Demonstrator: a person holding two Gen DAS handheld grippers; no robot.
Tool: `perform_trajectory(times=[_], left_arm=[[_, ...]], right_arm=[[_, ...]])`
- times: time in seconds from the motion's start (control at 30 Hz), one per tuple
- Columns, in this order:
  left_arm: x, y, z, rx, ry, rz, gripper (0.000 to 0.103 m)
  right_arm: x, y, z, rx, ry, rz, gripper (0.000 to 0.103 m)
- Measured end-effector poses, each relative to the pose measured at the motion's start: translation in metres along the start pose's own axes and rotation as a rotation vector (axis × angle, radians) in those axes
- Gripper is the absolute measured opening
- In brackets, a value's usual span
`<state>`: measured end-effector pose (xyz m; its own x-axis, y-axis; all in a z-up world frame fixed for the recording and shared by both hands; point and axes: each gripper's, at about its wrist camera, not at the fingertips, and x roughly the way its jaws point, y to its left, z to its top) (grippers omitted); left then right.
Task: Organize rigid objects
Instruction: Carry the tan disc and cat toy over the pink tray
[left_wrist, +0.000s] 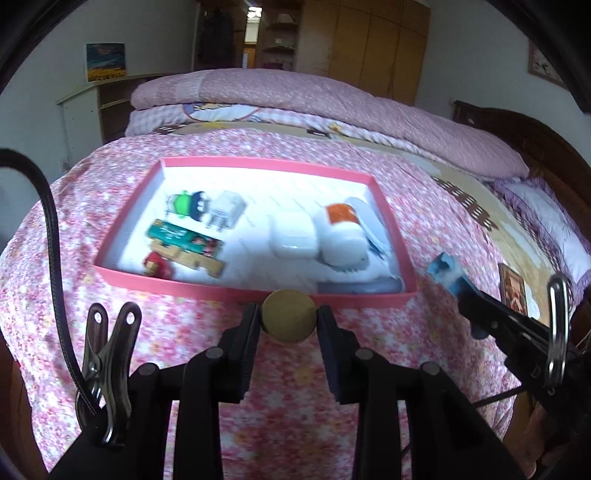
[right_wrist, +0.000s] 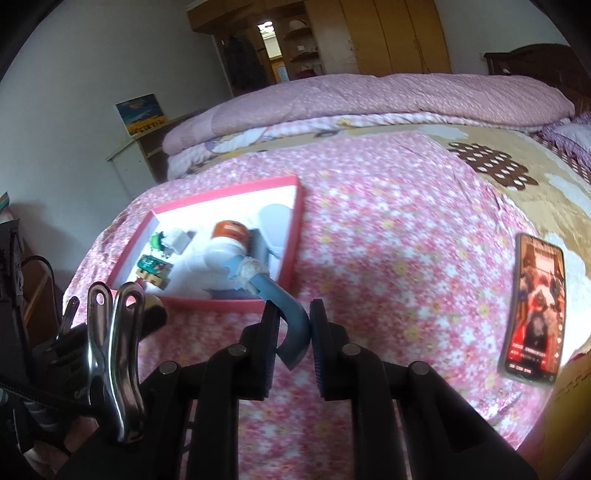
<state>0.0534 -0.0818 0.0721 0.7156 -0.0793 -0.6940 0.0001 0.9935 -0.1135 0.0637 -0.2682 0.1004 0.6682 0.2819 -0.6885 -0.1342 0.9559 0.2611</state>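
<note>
Left gripper (left_wrist: 289, 322) clamping tan ball (left_wrist: 289, 315) just short of pink tray (left_wrist: 258, 293) rim; right gripper (right_wrist: 292, 325) clamping curved blue tool (right_wrist: 291, 325), long axis aimed trayward; open bed (right_wrist: 406, 258) rightward.

Matt, cork-like ball (left_wrist: 289, 311) between black matt plastic fingers (left_wrist: 243, 332). Smooth blue plastic hook (right_wrist: 295, 332) with rough crusted band. Pink cardboard tray (left_wrist: 255, 293), white inside. Glossy white plastic bottle (left_wrist: 341, 236). Soft flowered cloth bedspread (right_wrist: 388, 240). Shiny metal clip (left_wrist: 110, 354) near left. Glossy phone (right_wrist: 535, 306) far right.

Both wrist views look down steeply and closely along their jaws, sharing the pink tray (left_wrist: 255, 291) on the bed (right_wrist: 388, 258).
</note>
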Motion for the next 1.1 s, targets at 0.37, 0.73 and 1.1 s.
perform_trajectory(times=[0.37,0.73,1.1], left_arm=[[-0.007,0.043,0.006,-0.048,-0.014,0.059,0.033],[-0.010,0.072,0.012,-0.033,-0.007,0.064,0.033],[-0.011,0.075,0.035,0.017,-0.031,0.055,0.033]], right_arm=[[0.003,0.039,0.007,-0.056,0.002,0.032,0.018],[0.009,0.072,0.016,-0.105,0.002,0.058,0.018],[0.019,0.092,0.033,-0.139,-0.003,0.056,0.018]])
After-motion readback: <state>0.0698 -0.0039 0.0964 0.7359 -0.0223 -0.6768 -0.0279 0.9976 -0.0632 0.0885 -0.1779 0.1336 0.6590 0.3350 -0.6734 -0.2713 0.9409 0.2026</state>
